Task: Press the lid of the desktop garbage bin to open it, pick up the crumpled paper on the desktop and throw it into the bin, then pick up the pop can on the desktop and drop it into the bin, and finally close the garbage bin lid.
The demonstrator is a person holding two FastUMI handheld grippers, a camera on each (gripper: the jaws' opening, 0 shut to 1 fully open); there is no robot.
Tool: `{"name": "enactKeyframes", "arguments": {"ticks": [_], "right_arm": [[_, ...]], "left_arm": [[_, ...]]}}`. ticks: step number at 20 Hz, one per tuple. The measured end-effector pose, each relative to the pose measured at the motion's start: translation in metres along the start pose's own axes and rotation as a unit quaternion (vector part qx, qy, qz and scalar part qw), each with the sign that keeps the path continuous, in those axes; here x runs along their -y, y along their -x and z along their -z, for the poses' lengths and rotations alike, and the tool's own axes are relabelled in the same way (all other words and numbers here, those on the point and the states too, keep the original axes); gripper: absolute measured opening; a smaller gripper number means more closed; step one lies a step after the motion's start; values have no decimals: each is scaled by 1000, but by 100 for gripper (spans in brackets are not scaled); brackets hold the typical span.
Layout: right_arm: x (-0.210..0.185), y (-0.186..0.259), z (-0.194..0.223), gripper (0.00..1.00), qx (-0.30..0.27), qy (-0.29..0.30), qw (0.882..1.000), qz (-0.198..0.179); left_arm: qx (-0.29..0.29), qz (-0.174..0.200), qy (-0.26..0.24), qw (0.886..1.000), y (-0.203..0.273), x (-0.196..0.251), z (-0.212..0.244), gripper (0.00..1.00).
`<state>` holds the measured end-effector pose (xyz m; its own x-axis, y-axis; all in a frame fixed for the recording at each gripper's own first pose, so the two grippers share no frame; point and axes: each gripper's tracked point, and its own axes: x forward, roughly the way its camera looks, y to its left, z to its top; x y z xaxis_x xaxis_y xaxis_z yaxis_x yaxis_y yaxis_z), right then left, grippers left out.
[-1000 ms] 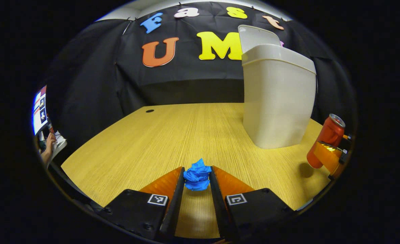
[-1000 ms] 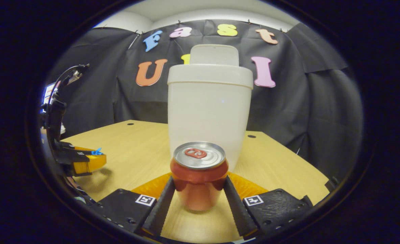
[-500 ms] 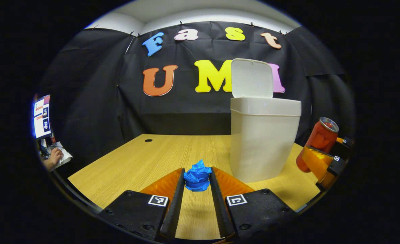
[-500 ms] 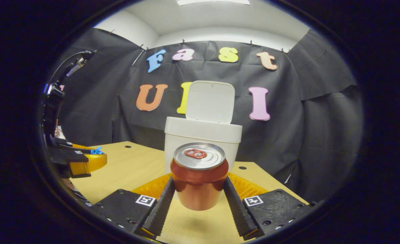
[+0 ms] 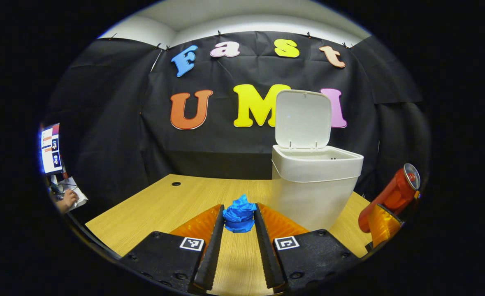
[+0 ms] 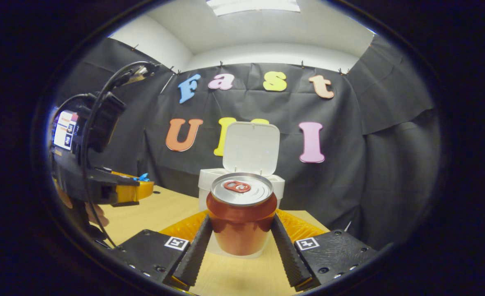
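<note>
- In the left gripper view, my left gripper (image 5: 239, 218) has its jaws closed down narrow on the crumpled ball of blue paper (image 5: 239, 213), both fingers pressing its sides, held clear above the light wooden tabletop (image 5: 160, 205).
- My right gripper (image 6: 240, 230) has its jaws set about a can's width apart, clamped on the red aluminium pop can (image 6: 241, 218), which stands upright, top facing me.
- The white plastic desktop bin (image 5: 314, 187) stands on the table ahead, its hinged lid (image 5: 303, 119) raised upright.
- From the left gripper view, the can sits tilted at far right, beside the bin.
</note>
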<state>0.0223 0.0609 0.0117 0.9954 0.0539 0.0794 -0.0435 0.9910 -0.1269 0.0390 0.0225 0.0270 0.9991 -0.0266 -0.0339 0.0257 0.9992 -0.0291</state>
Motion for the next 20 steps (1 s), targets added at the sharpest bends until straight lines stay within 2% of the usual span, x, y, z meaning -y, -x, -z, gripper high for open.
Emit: {"name": "enactKeyframes", "arguments": {"ticks": [3,6,15,20], "right_arm": [[3,7,-2,79,4,-4,1000,-4],[9,12,-5,79,7,4,1000,-2],[25,14,-4,80,-15,-14,1000,-3],[39,14,-2,80,-21,-28,999,3]], "left_arm": [[-3,0,12,1000,-2,3,-11,48],[4,-12,3,1000,1,2,-18,48],[61,3,-12,998,9,24,-59,48],[77,21,-13,997,-9,51,-93,47]]}}
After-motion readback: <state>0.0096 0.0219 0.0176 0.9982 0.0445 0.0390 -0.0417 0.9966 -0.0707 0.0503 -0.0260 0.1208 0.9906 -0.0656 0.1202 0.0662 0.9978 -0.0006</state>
